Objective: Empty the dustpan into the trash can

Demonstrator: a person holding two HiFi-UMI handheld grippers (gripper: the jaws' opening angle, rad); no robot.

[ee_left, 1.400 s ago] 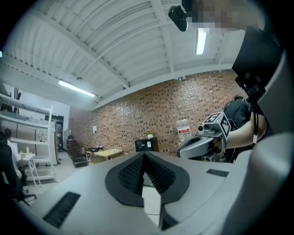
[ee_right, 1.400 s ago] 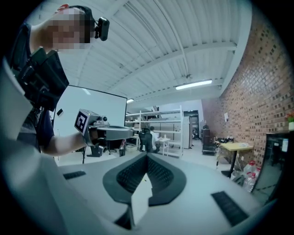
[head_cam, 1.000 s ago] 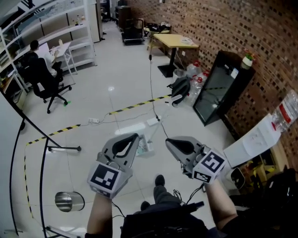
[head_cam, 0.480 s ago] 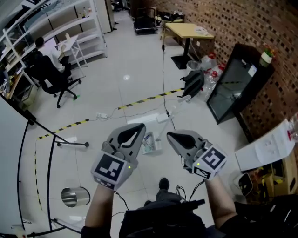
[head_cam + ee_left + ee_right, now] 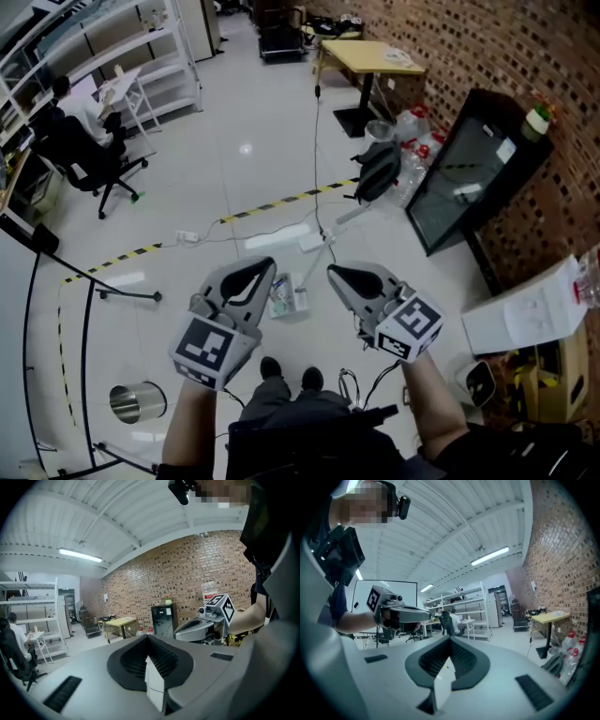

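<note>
My left gripper (image 5: 265,269) and right gripper (image 5: 336,274) are held side by side at waist height over the white floor. Both are shut with nothing in them. On the floor between their tips lies a small pale object with green and white bits (image 5: 284,296); I cannot tell whether it is the dustpan. A shiny metal trash can (image 5: 138,403) stands on the floor at the lower left, behind and left of the left gripper. In the left gripper view, the left gripper (image 5: 148,637) points at the brick wall, with the right gripper (image 5: 180,632) beside it.
A power strip (image 5: 310,242) and cables lie ahead, past them yellow-black floor tape (image 5: 281,202). A black screen (image 5: 459,178) leans on the brick wall at the right, near a backpack (image 5: 375,173) and yellow table (image 5: 370,58). Stand legs (image 5: 122,295) cross the left; a seated person (image 5: 80,141) beyond.
Both grippers have travelled across the floor with the person, still side by side and shut. The floor objects have shifted in the head view, and both shoes now show below the grippers.
</note>
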